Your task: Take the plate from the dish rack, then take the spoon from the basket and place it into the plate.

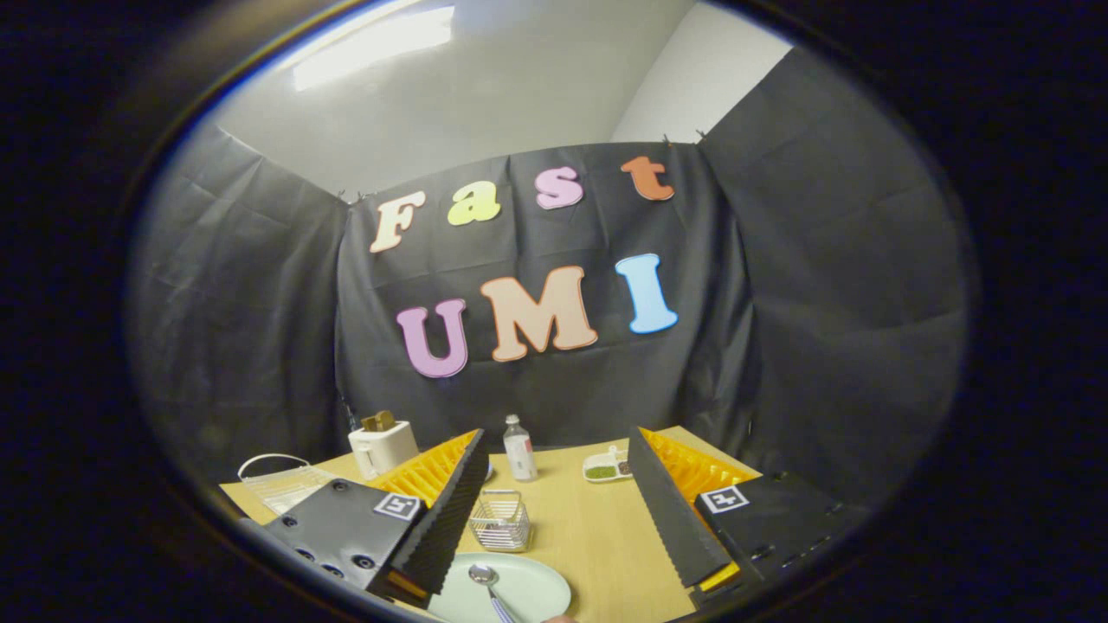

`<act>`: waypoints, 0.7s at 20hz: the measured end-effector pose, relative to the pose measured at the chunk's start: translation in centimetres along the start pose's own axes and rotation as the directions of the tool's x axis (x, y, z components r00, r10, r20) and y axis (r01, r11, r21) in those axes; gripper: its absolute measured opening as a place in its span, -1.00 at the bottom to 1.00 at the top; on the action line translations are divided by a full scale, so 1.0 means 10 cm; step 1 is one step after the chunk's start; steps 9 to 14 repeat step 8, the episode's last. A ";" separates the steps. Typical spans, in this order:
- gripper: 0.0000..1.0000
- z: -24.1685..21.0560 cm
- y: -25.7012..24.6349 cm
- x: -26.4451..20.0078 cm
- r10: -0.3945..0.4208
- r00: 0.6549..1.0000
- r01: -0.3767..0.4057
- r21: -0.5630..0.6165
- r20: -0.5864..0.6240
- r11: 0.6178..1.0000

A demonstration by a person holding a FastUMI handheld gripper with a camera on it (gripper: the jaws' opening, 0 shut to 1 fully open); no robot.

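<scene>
Nearest to the camera lies a pale green plate [528,588] on the wooden table [597,528], just between the near ends of the two fingers. On this plate rests a spoon [486,578], with its shiny bowl toward the far side and its handle pointing to the near side. The gripper [558,450] hangs above the table with its fingers spread wide apart, and nothing is held between them. A little farther than the plate, close to the left finger, stands a small wire basket [500,521] with a handle, upright and apart from the plate. Beyond it, near the middle of the table, stands a small clear bottle [519,448] with a white label. To the right of the bottle, at the far side, is a white divided dish [606,465] with something green in one compartment. On the far left stands a white toaster [383,446] with brown bread in its slot. Left of the toaster, at the table's left corner, sits a white wire dish rack [281,483].
</scene>
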State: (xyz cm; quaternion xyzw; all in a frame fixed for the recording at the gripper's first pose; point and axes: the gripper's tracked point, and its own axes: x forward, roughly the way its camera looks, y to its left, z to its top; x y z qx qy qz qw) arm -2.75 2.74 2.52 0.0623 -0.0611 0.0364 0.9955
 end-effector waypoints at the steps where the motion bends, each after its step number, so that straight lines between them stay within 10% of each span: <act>1: 1.00 -0.01 0.04 0.00 0.006 1.000 -0.006 -0.010 -0.009 1.000; 14: 1.00 -0.09 0.24 -0.04 0.046 0.998 -0.047 -0.024 -0.034 0.999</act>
